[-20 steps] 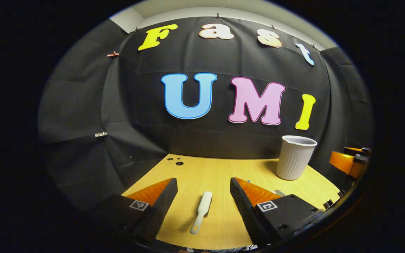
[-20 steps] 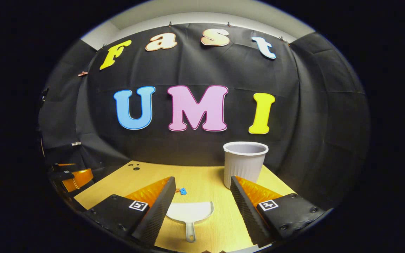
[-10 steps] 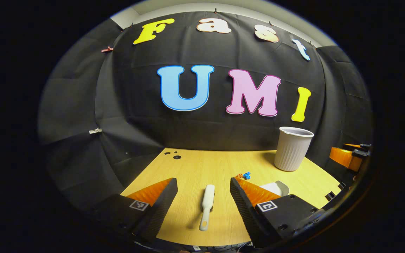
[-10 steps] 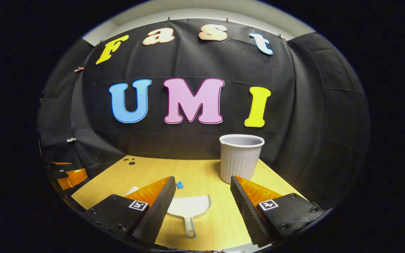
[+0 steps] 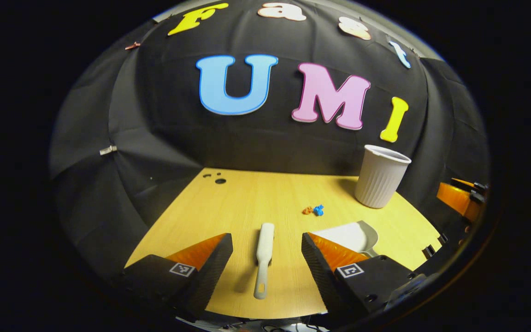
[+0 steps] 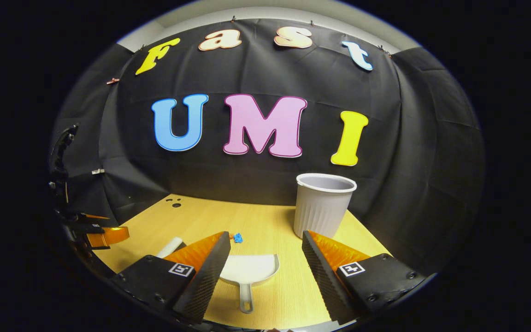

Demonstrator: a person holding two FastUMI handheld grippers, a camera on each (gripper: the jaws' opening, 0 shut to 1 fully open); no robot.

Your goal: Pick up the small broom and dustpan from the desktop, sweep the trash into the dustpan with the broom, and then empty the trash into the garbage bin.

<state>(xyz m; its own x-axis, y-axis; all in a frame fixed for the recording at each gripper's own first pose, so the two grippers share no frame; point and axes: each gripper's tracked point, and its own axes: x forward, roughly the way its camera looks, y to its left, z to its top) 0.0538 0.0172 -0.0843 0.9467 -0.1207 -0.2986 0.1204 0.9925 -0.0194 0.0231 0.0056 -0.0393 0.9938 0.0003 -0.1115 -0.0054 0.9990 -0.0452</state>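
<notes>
You hold each open gripper over its own tool, the left gripper (image 5: 267, 256) above the broom (image 5: 263, 256) and the right gripper (image 6: 266, 267) above the dustpan (image 6: 248, 272), both lying on the desk (image 5: 247, 198), handles towards you for easy grasping.

Left gripper (image 5: 267, 253) tilted down/fwd: small orange and blue trash scraps (image 5: 313, 210) and white plastic dustpan (image 5: 348, 235) now exposed at 2 o'clock.
</notes>
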